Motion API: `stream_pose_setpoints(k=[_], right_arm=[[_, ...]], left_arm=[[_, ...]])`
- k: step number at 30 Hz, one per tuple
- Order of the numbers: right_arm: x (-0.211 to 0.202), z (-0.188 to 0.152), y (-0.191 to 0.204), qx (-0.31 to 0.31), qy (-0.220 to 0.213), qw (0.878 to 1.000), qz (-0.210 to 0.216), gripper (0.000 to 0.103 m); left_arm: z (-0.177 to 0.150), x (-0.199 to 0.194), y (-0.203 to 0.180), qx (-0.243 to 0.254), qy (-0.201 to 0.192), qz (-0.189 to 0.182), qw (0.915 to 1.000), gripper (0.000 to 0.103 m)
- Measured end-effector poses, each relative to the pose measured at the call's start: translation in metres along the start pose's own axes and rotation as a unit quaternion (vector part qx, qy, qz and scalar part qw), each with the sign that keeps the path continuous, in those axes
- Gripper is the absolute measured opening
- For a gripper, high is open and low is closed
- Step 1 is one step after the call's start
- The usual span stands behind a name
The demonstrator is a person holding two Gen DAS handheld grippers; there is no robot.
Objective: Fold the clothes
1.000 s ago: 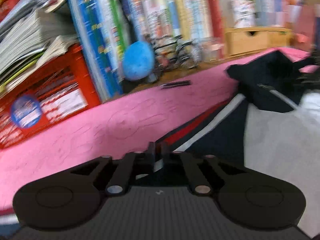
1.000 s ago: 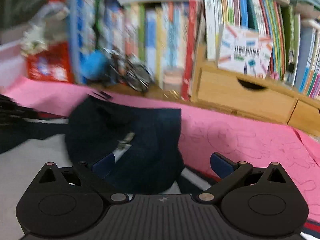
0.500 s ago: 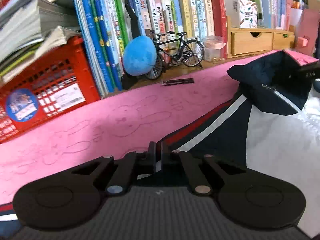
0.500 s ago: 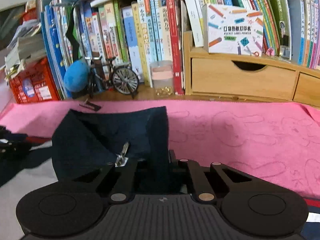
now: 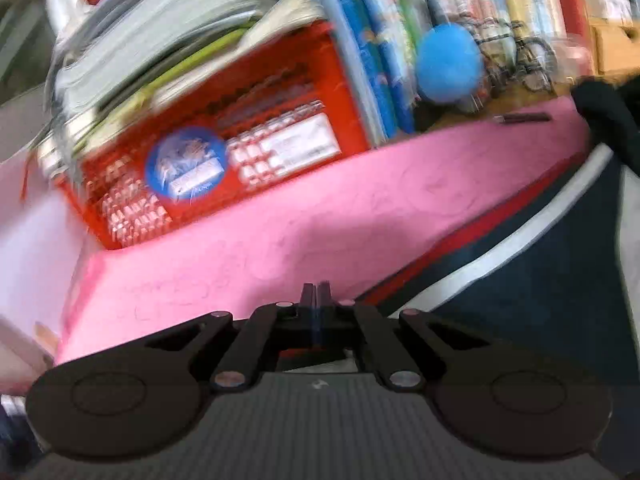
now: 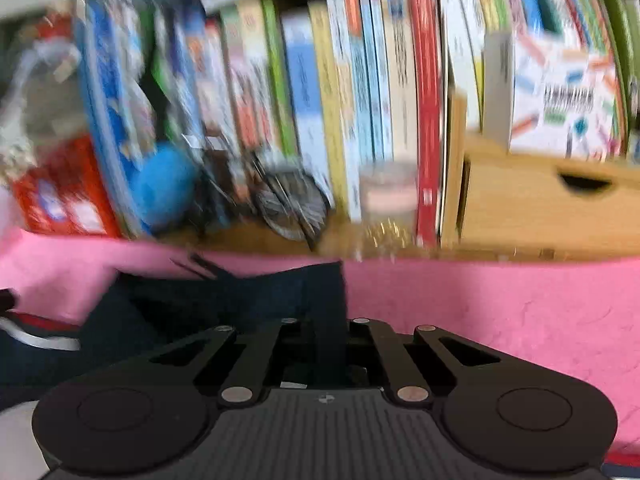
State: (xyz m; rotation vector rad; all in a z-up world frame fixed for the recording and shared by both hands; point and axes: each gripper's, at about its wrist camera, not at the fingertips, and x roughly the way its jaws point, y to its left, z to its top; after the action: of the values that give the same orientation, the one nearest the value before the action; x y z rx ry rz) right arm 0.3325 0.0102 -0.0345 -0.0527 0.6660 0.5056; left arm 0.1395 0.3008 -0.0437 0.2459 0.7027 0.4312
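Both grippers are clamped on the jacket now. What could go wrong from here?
The left gripper pinches only a thin hem of the jacket; it may slip out. The right gripper holds bunched navy fabric near the model bicycle and jar; a wide swing might knock them.

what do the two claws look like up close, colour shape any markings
The left claw and the right claw look alike: matte black, with two slim fingers, angled linkage bars with silver rivets, round discs at both sides, and a ribbed grey body with a small centre mark.
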Motion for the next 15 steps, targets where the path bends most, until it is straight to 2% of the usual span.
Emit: stream_pose_setpoints(k=[1, 3, 4, 5, 7, 9, 12, 14, 15], right_arm=[[-0.007, 0.0, -0.004, 0.015, -0.007, 1.0, 0.008, 0.012], [-0.029, 0.0, -0.016, 0.035, -0.022, 0.999, 0.028, 0.027], [-0.045, 0.0, -0.022, 0.038, -0.026, 0.998, 0.038, 0.052], [-0.065, -0.005, -0.031, 0.028, -0.038, 0.998, 0.035, 0.067], [-0.108, -0.016, -0.048, 0.003, -0.067, 0.997, 0.026, 0.067], [-0.147, -0.037, -0.075, -0.025, -0.07, 0.997, -0.019, 0.066], [-0.196, -0.078, -0.129, -0.026, -0.043, 0.993, -0.111, 0.064], [-0.221, -0.106, -0.176, -0.004, -0.015, 0.983, -0.182, 0.063], [-0.233, -0.122, -0.203, 0.01, 0.003, 0.974, -0.225, 0.063]], left_arm=[[-0.004, -0.001, 0.006, -0.013, 0.001, -0.001, 0.9999, 0.001], [-0.007, -0.016, 0.008, -0.017, -0.012, -0.003, 0.9998, 0.006], [-0.007, -0.026, 0.007, -0.014, -0.023, -0.004, 0.9996, 0.006], [-0.008, -0.037, 0.005, -0.01, -0.035, -0.008, 0.9993, 0.006], [-0.009, -0.059, 0.0, -0.009, -0.053, -0.029, 0.9981, 0.008], [-0.013, -0.079, -0.006, -0.016, -0.062, -0.055, 0.9964, 0.009], [-0.024, -0.098, -0.019, -0.025, -0.053, -0.087, 0.9945, 0.01], [-0.034, -0.106, -0.028, -0.024, -0.042, -0.098, 0.994, 0.01], [-0.039, -0.11, -0.033, -0.024, -0.037, -0.104, 0.9936, 0.01]])
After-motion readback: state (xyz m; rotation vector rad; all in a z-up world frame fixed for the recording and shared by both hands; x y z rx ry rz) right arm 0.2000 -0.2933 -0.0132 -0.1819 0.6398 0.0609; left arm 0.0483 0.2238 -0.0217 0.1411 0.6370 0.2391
